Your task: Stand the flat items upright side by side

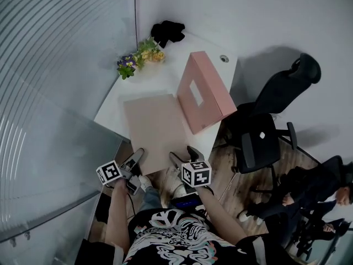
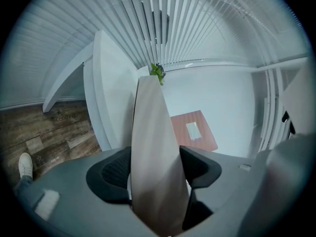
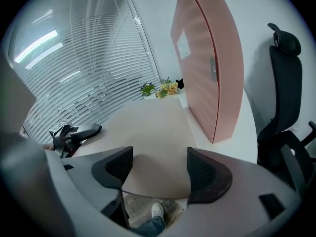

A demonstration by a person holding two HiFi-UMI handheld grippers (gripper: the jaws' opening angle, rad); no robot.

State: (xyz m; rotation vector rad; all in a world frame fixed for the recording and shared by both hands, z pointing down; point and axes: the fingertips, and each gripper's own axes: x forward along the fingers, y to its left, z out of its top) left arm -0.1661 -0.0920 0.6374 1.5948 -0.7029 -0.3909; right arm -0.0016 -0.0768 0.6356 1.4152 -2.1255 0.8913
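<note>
A beige flat box [image 1: 154, 127] lies on the white table [image 1: 113, 106], its near end hanging over the table's front edge. To its right a pink flat box [image 1: 203, 93] stands upright on its long edge. My left gripper [image 1: 138, 154] is at the beige box's near left corner. In the left gripper view the box [image 2: 155, 147] runs edge-on between the jaws, and both pads [image 2: 116, 174] lie against its faces. My right gripper [image 1: 183, 153] is at the near right end. Its jaws stand open over the box's near edge [image 3: 153, 181], not pressing on it.
A bunch of flowers [image 1: 138, 57] and a black object [image 1: 168, 32] sit at the table's far corner by the blinds. A black office chair [image 1: 270, 126] stands right of the table. People sit at the lower right [image 1: 314, 197]. The floor is wood.
</note>
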